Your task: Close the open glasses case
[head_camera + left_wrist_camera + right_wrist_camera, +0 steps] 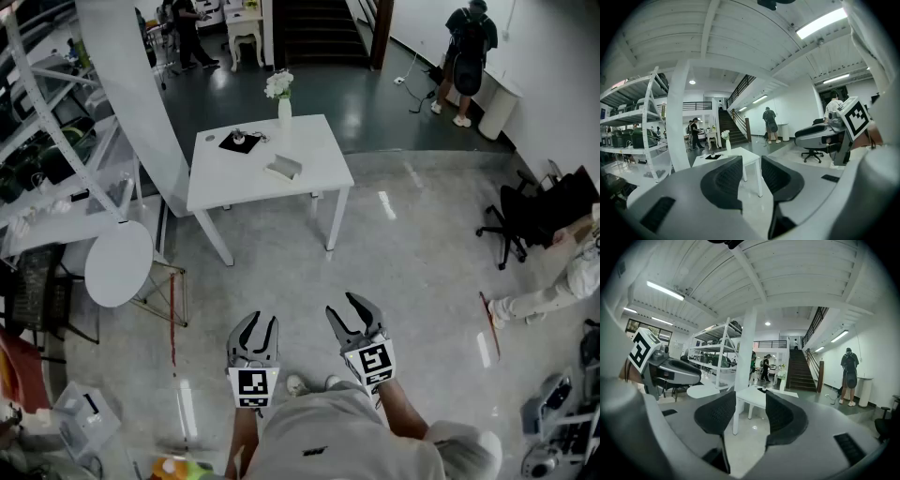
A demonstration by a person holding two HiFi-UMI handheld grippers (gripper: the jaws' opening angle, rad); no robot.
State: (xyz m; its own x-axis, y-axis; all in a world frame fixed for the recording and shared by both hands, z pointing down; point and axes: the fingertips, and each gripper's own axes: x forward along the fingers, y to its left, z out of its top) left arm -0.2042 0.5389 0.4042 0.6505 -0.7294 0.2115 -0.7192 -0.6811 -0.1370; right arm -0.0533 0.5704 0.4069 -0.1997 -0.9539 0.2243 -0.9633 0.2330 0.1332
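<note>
The left gripper [260, 324] has its fingers moderately apart with nothing between them. Well beyond both pairs of fingertips, roughly in line with the gap between the grippers, the glasses case [283, 169] lies on a white table [314, 141]. It looks small and pale grey, and its finer detail is too small to tell. The right gripper [339, 305] is likewise parted and empty.

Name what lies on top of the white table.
A vase of white flowers, a black mat with a small unidentifiable item, and the glasses case. The case's inside is too small to see.
</note>
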